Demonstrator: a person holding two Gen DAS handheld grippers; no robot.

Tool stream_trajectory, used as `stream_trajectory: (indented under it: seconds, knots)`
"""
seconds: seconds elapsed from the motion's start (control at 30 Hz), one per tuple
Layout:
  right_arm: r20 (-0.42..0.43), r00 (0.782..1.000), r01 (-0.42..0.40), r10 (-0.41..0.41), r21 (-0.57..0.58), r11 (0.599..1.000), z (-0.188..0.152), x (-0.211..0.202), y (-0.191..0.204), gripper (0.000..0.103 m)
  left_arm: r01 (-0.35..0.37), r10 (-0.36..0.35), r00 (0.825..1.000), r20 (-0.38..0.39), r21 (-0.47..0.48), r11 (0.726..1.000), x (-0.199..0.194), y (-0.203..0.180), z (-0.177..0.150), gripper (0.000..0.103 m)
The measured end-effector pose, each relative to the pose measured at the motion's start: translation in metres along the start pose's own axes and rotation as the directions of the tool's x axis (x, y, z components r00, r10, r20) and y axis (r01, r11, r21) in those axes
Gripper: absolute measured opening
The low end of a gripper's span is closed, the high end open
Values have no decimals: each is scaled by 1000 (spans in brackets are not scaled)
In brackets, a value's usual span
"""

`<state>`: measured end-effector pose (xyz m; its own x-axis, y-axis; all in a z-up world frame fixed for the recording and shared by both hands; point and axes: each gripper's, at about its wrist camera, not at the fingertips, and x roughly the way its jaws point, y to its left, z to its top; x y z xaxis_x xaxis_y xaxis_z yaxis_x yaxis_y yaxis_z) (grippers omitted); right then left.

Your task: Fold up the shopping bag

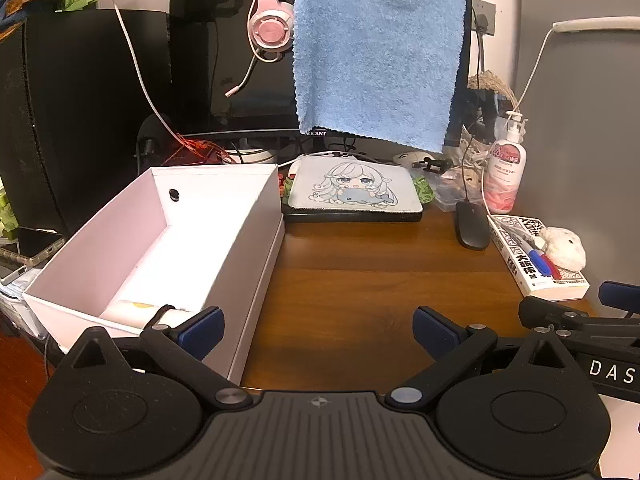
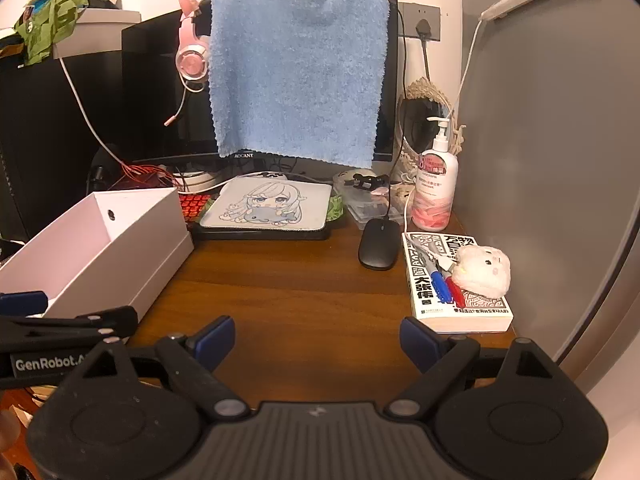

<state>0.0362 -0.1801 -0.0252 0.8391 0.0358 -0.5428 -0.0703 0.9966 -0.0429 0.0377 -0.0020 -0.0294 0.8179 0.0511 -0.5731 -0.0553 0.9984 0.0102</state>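
Shopping bag unseen; both tools [image 1: 319,330] [image 2: 317,338] hover level, spread.

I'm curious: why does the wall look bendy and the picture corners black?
Fisheye lens: in the right wrist view the grey wall curves and corners go dark; in the left wrist view the white box bulges too, all in warm light, sharp.

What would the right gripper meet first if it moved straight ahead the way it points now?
Probably the bare wooden desk: the right gripper is open, tilted down, with nothing between its fingers. The black mouse lies farther on, slightly right; depth is uncertain.
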Motion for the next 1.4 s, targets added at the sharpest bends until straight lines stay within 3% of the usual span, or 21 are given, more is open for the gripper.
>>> stream_trajectory:
  seconds: [1.4]
  knots:
    - [-13,1000,-8,8,1,1000,1,6,6,89,-19,19,1000,-13,-6,1000,5,2,1,101]
